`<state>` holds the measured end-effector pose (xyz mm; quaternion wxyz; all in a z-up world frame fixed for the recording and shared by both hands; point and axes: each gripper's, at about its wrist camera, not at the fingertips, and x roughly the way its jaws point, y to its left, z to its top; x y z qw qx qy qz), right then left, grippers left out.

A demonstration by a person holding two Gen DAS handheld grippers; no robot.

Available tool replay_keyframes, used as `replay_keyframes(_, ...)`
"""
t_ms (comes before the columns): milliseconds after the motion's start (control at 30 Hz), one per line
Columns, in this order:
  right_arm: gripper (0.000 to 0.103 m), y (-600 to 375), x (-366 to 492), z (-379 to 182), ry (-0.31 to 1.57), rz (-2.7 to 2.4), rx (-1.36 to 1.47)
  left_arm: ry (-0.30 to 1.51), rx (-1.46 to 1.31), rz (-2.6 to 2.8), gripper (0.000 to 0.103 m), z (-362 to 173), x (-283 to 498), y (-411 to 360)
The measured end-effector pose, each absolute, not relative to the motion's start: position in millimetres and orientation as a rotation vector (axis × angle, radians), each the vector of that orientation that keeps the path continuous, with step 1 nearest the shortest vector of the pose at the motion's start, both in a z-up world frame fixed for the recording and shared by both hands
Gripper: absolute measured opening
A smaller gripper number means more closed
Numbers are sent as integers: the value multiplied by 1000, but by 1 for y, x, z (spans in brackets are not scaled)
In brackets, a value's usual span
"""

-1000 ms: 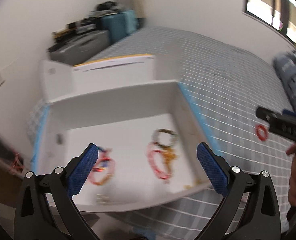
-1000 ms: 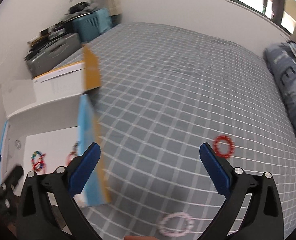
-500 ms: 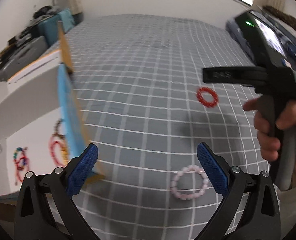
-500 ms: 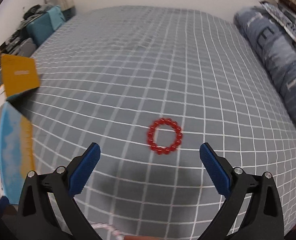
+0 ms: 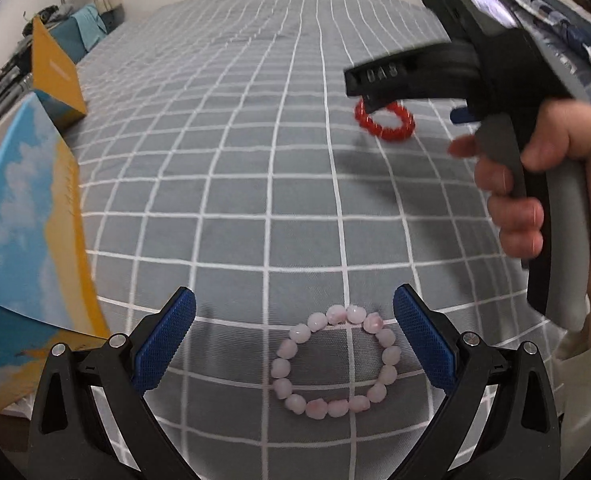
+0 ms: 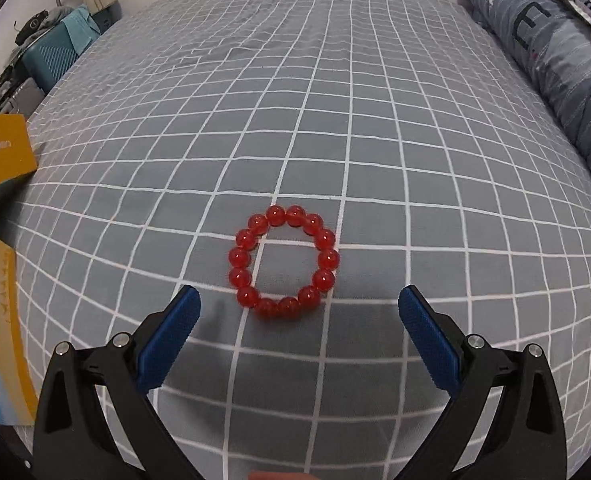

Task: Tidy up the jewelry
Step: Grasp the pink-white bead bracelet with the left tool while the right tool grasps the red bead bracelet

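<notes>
Both hand-held grippers have moved from the box (image 5: 31, 216) toward the bed (image 5: 255, 160). Left hand-held gripper (image 5: 294, 344), released, frames the pink bracelet (image 5: 335, 360); right hand-held gripper (image 6: 299, 340), released, faces the red bracelet (image 6: 284, 262). Lower straight, then pinch the beads.

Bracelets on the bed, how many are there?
2. A pink bracelet lies flat between the open left jaws; a red bracelet lies just ahead of the open right jaws. More may be hidden in the box.
</notes>
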<state>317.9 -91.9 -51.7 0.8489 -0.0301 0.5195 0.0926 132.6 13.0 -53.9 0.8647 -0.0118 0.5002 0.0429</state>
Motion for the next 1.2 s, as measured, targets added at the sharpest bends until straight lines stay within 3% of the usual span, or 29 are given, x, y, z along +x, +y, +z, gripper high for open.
replay_keyframes(333,95,-91,335,-75,1133,201,-40,1093,-30,80,96,-86,138,10)
replay_keyframes(433,93,-87,336,-79,1126,183,-68,1095,-21,65,87,-87,136,8)
replay_keyframes(600,73,-87,336,-77,1119,164,-83,1102,-18,38,70,-87,133,1)
replay_keyframes(667,54,-87,336,-76,1123,163,-79,1105,-12,29,59,-85,132,-2)
replay_keyframes(767,30,-87,336,-76,1125,140,-96,1111,-7,10,35,-82,131,-4)
replay_keyframes(833,26,-86,336,-75,1123,134,-105,1112,-19,-7,10,-79,126,-5)
replay_keyframes(1000,25,-86,331,-71,1111,116,-104,1103,-34,-27,11,-75,124,-2)
replay_keyframes(1033,12,-86,332,-70,1107,122,-97,1102,-36,-27,11,-75,124,-2)
replay_keyframes(1200,13,-86,331,-65,1105,130,-83,1088,-31,-17,11,-70,125,-2)
